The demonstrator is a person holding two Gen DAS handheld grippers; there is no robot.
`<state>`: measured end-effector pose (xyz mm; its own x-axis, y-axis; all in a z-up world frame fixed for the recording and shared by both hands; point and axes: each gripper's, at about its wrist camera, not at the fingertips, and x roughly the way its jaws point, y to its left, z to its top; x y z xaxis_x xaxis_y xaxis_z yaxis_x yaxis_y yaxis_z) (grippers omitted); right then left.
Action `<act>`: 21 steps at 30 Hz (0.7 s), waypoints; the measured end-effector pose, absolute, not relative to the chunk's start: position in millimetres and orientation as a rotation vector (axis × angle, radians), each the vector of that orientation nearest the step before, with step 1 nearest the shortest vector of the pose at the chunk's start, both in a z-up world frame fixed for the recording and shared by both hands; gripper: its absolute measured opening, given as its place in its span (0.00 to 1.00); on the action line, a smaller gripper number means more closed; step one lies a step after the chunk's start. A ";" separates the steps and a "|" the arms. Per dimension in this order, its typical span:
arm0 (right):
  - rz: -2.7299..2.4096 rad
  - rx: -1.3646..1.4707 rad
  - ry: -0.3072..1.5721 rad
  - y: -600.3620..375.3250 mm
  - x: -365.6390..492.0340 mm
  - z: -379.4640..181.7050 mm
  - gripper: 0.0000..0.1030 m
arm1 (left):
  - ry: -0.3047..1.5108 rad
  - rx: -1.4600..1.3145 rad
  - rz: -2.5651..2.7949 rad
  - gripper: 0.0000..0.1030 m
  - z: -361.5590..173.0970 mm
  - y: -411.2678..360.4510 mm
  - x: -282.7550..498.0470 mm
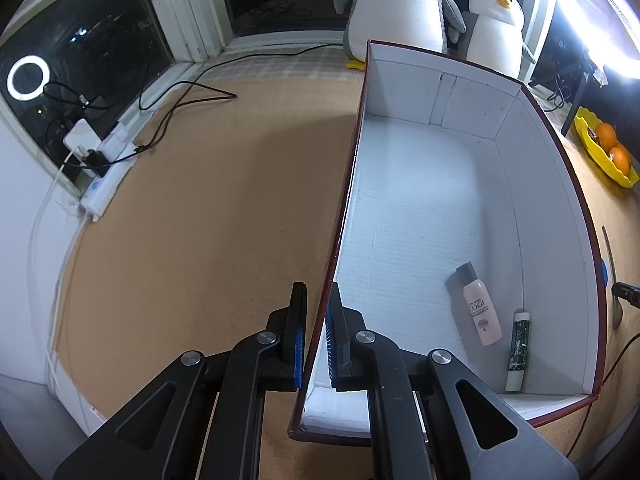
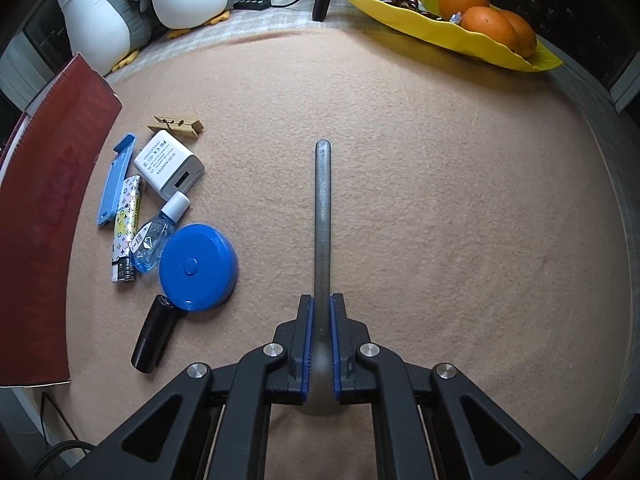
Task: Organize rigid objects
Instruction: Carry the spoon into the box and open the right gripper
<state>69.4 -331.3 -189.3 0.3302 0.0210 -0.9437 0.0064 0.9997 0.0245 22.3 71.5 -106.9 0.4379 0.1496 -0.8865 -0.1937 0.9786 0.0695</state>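
Note:
My left gripper [image 1: 317,308] is shut on the left wall of a dark red box with a white inside [image 1: 420,184]. In the box lie a pale pink bottle [image 1: 480,312] and a green and white tube [image 1: 519,350]. My right gripper [image 2: 321,312] is shut on a grey metal spoon [image 2: 322,216], gripped near its bowl, handle pointing away over the mat. To its left lie a blue round case [image 2: 196,266], a black cylinder [image 2: 154,334], a small clear blue bottle [image 2: 154,236], a patterned lighter [image 2: 127,228], a blue flat tool [image 2: 115,180], a white adapter [image 2: 168,166] and a wooden clothespin [image 2: 176,126].
The red box's outer wall [image 2: 44,216] stands at the left of the right wrist view. A yellow dish with oranges [image 2: 452,20] sits at the back right. Plush penguins [image 1: 496,28] stand behind the box. A power strip with cables [image 1: 104,172] lies at the far left.

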 end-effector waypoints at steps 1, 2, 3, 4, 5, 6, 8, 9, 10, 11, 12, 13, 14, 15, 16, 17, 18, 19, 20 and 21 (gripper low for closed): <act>0.007 0.031 1.232 -332.1 68.2 -188.3 0.07 | 1.096 -0.048 0.213 0.07 -107.0 71.9 21.8; 0.005 0.038 1.228 -332.9 67.0 -186.7 0.07 | 1.094 -0.052 0.211 0.07 -107.0 72.3 21.4; 0.003 0.042 1.222 -333.4 65.7 -184.6 0.07 | 1.093 -0.055 0.210 0.07 -106.9 72.6 21.3; 0.000 0.044 1.216 -333.0 64.4 -182.4 0.07 | 1.091 -0.058 0.209 0.07 -106.9 73.0 21.1; -0.002 0.046 1.211 -332.0 63.4 -180.7 0.07 | 1.089 -0.061 0.208 0.07 -106.8 73.3 20.9; -0.003 0.048 1.205 -331.4 62.1 -177.4 0.07 | 1.087 -0.065 0.206 0.07 -106.8 73.7 20.8; -0.001 0.045 1.192 -329.4 60.2 -170.8 0.07 | 1.083 -0.077 0.204 0.07 -107.0 75.2 20.3; 0.001 0.041 1.186 -327.8 59.7 -167.1 0.07 | 1.082 -0.083 0.202 0.07 -107.1 75.7 19.8; 0.003 0.037 1.177 -325.5 58.8 -162.6 0.07 | 1.080 -0.087 0.200 0.07 -107.4 75.9 19.5; 0.007 0.033 1.168 -322.3 58.1 -157.5 0.07 | 1.078 -0.092 0.197 0.07 -107.7 76.5 19.1; 0.012 0.031 1.160 -320.4 56.3 -153.0 0.07 | 1.077 -0.097 0.194 0.07 -107.9 77.1 18.7; 0.020 0.028 1.148 -316.1 54.9 -146.5 0.07 | 1.077 -0.102 0.191 0.07 -108.3 77.9 18.4; 0.025 0.026 1.141 -313.6 54.0 -143.4 0.07 | 1.076 -0.109 0.188 0.07 -108.9 78.8 17.9; 0.035 0.024 1.130 -308.7 52.6 -137.0 0.07 | 1.076 -0.114 0.185 0.07 -109.3 79.4 17.4; 0.046 0.021 1.121 -303.0 51.9 -131.7 0.07 | 1.075 -0.122 0.182 0.07 -109.6 80.2 17.0; 0.054 0.019 1.114 -298.7 50.9 -127.9 0.07 | 1.074 -0.126 0.179 0.07 -109.8 80.3 16.8; 0.064 0.016 1.105 -293.2 49.9 -123.7 0.07 | 1.073 -0.128 0.176 0.07 -109.8 80.3 16.6; 0.075 0.012 1.095 -287.8 48.5 -118.6 0.07 | 1.071 -0.130 0.174 0.07 -109.5 80.4 16.3; 0.090 0.009 1.085 -280.7 46.8 -113.2 0.07 | 1.069 -0.132 0.170 0.07 -109.2 80.7 16.0; 0.100 0.007 1.077 -274.5 45.6 -109.5 0.07 | 1.066 -0.132 0.168 0.07 -108.9 81.0 15.6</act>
<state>45.6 -274.5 -109.5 0.4701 0.0851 -0.8785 -0.0785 0.9954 0.0544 15.6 81.0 -108.9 0.4726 0.0727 -0.8783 -0.2006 0.9793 -0.0269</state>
